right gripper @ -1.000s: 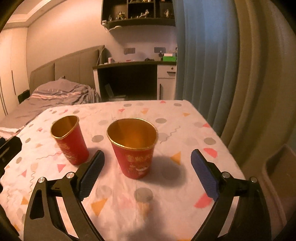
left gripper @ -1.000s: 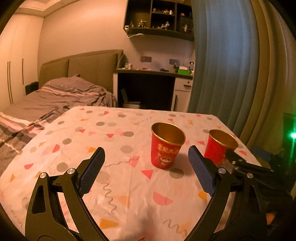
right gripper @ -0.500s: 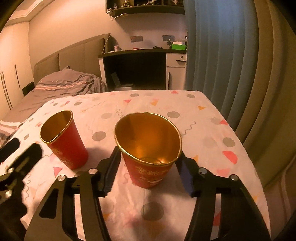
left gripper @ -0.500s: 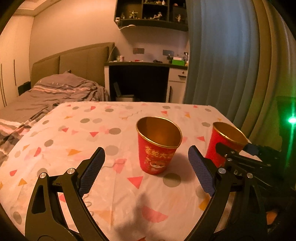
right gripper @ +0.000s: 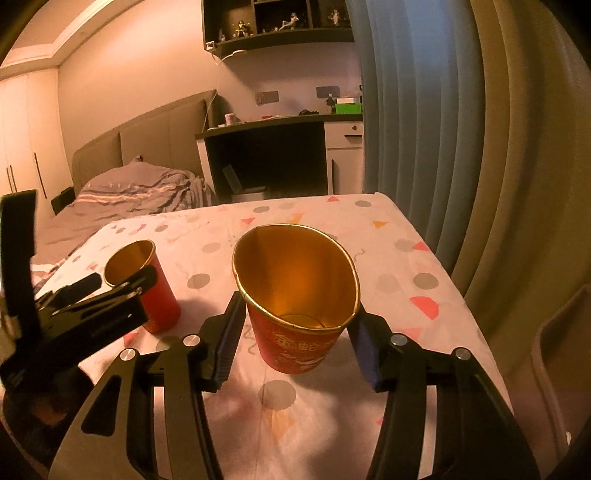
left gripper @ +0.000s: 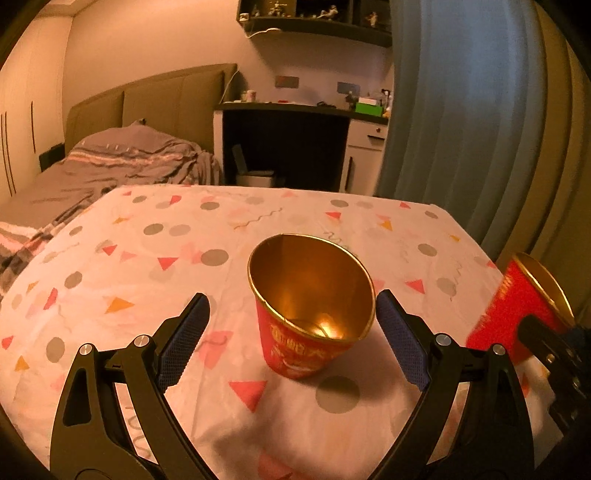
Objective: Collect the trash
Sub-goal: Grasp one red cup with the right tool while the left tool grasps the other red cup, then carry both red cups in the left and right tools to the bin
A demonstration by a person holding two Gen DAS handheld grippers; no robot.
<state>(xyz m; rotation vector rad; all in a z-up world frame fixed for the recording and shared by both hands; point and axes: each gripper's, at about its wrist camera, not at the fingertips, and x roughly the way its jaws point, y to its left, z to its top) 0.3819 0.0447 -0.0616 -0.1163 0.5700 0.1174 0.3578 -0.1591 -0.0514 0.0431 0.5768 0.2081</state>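
While my right gripper (right gripper: 295, 338) squeezes one cup (right gripper: 295, 295), its base hidden, my left gripper's (left gripper: 291, 332) fingers gape around the other cup (left gripper: 310, 314) near the tabletop's (left gripper: 147, 258) right edge.

Two red paper cups with gold insides: one (left gripper: 306, 325) near the middle of the table, the other (right gripper: 295, 317) toward the right edge. Two grippers: left gripper (left gripper: 291, 339) and right gripper (right gripper: 295, 347), each with two blue-padded fingers, four in all. One table (left gripper: 147, 280) under a patterned cloth. One bed (left gripper: 122, 166) far left. One desk (left gripper: 295, 110) at the far wall. One wall shelf (left gripper: 317, 26) above it, several small figures on it, too small to count. One blue curtain (left gripper: 454, 110) on the right.
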